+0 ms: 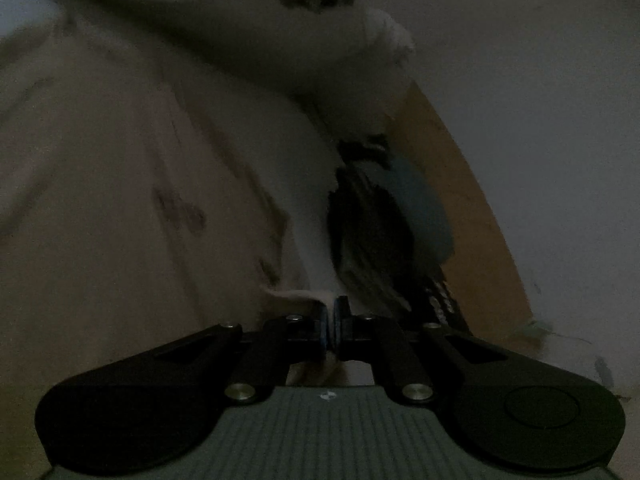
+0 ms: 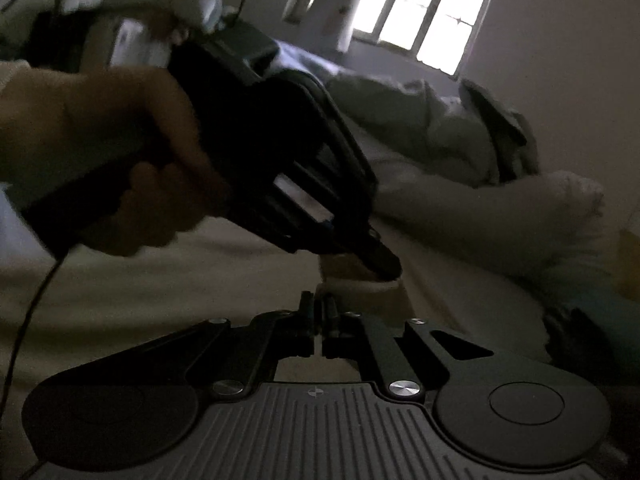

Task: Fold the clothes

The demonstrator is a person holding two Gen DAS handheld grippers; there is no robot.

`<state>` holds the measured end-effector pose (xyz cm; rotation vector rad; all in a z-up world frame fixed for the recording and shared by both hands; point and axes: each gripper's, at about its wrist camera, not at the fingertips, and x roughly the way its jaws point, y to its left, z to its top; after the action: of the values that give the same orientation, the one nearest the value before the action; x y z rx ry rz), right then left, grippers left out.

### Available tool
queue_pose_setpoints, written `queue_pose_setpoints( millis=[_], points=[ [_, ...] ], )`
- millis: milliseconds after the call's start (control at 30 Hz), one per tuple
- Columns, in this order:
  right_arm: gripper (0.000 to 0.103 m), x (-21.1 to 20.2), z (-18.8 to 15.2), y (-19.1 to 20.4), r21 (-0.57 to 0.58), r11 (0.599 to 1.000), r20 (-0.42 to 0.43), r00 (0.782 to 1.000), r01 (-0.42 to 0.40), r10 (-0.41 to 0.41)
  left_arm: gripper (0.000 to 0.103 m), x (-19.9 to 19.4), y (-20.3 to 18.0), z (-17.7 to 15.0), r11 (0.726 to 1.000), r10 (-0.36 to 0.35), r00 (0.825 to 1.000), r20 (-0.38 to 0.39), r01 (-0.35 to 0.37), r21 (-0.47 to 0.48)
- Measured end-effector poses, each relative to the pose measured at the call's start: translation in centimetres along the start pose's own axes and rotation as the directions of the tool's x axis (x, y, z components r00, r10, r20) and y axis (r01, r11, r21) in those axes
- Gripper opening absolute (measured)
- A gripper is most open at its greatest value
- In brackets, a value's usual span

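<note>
Two black hand-held grippers are clamped on one pale cream cloth garment: left gripper and right gripper pinch neighbouring edges just ahead, likely for lifting a fold.

1. Premises: a dim bedroom in a home.
2. Evidence: a bed with a pale sheet and rumpled bedding heaped toward the far end.
3. A barred window is the only bright source.
4. Plain painted wall; loose clothing lies about.
</note>
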<state>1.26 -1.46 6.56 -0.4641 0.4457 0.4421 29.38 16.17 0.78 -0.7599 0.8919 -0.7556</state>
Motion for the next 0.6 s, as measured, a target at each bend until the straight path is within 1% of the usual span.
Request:
queue_pose_setpoints(
  millis=[67,133,233,300,367,467,533,600],
  points=[
    [0.004,1.2,1.8,0.3,0.012,1.000,0.031,0.999,-0.007,0.007,0.007,-1.1,-0.5,2.3,0.999,0.025,1.000,0.017,-0.025,0.034],
    [0.004,2.4,3.4,0.5,0.022,1.000,0.060,0.998,-0.013,0.011,0.007,-2.3,-0.9,3.9,0.998,0.031,0.999,0.028,-0.032,0.055],
    [0.004,4.1,5.0,1.1,0.029,0.999,0.084,0.996,-0.024,0.022,0.007,-4.0,-1.4,5.5,0.990,0.070,0.997,0.040,-0.074,0.119],
    [0.004,5.5,5.9,1.7,0.030,0.999,0.094,0.995,-0.042,0.039,0.007,-5.1,-0.8,6.2,0.988,0.091,0.994,0.056,-0.097,0.123],
    [0.004,6.9,6.8,2.2,0.030,0.998,0.103,0.993,-0.059,0.056,0.007,-6.7,0.5,6.5,0.986,0.115,0.990,0.083,-0.124,0.108],
    [0.004,9.1,7.7,3.7,0.029,0.994,0.103,0.990,-0.101,0.097,0.007,-9.2,3.8,6.5,0.985,0.159,0.979,0.130,-0.166,0.050],
    [0.004,11.0,7.8,4.9,0.021,0.991,0.087,0.988,-0.130,0.128,0.007,-10.2,6.5,6.2,0.976,0.212,0.967,0.144,-0.215,0.009],
    [0.006,13.2,7.6,6.0,0.000,0.986,0.044,0.985,-0.167,0.167,0.007,-10.6,9.2,5.8,0.964,0.267,0.954,0.139,-0.265,-0.030]
  ],
)
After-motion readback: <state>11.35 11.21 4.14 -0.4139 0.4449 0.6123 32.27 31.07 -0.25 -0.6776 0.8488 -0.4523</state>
